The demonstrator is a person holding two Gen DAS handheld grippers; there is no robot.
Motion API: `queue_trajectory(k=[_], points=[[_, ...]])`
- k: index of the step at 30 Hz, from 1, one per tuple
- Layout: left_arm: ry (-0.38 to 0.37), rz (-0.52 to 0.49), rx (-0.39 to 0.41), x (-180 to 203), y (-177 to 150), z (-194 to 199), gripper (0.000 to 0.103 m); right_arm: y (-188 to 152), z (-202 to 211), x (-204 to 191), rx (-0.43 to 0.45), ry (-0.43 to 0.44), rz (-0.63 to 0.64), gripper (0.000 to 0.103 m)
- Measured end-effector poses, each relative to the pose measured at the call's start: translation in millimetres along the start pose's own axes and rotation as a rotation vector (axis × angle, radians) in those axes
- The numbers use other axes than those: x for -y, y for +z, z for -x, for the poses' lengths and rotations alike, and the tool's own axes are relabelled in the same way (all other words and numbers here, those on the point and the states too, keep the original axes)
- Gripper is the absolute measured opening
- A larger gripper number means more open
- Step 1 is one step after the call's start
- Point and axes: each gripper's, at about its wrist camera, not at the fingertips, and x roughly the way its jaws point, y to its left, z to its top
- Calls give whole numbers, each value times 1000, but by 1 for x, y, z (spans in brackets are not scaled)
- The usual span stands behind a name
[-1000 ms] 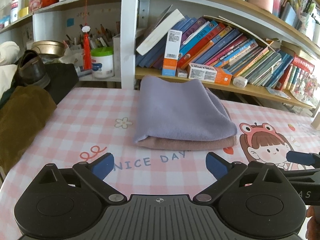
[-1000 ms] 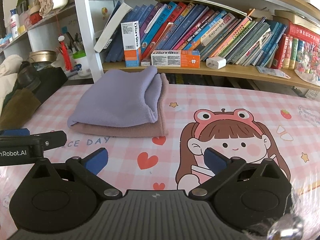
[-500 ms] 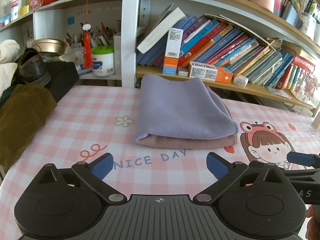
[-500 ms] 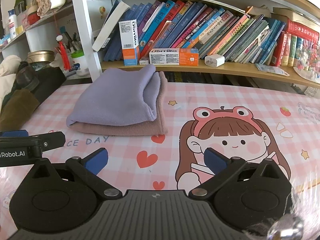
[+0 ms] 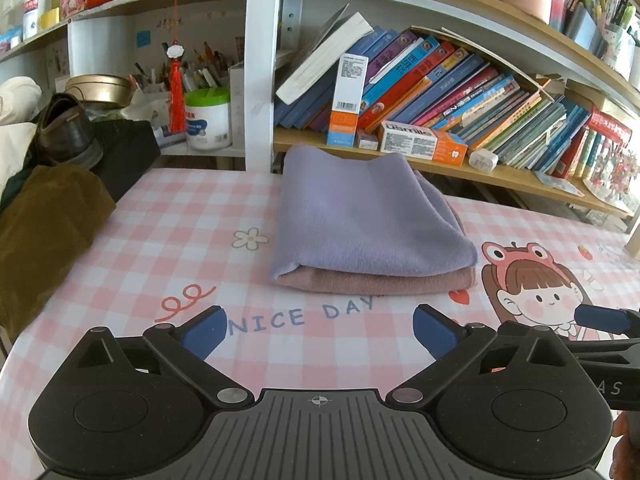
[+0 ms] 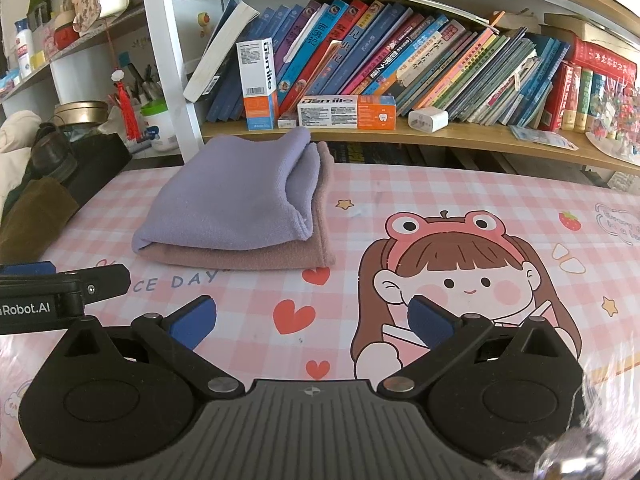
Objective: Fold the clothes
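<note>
A folded lilac cloth [image 5: 360, 216] [image 6: 236, 196] lies on top of a folded dusty-pink cloth [image 5: 380, 282] [image 6: 280, 258], stacked near the back of the pink checked tablecloth [image 5: 192, 240] [image 6: 480, 192]. My left gripper [image 5: 319, 332] hovers open in front of the stack, nothing between its blue pads. My right gripper [image 6: 312, 320] is open too, to the right of the stack above the cartoon girl print. One gripper's finger shows at the edge of the other's view.
A bookshelf [image 6: 400, 60] full of leaning books and toothpaste boxes runs along the back. At the left edge lie a brown garment [image 5: 44, 232], a dark shoe [image 5: 64, 132] on a black box and a white jar [image 5: 208, 120].
Both grippers have edged slightly, so the stack sits a little higher and farther in both views. The cloths have not moved and both grippers remain open.
</note>
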Motion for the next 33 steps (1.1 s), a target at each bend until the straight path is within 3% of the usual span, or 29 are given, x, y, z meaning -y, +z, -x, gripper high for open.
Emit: queue_trajectory(k=[15,33], points=[[-17,13,26,-1,0,4,103,0,-2,1,-8,-9,2,103],[-38,20,2,-2,-2,4,103,-6,0,0,-22,-16,2,103]])
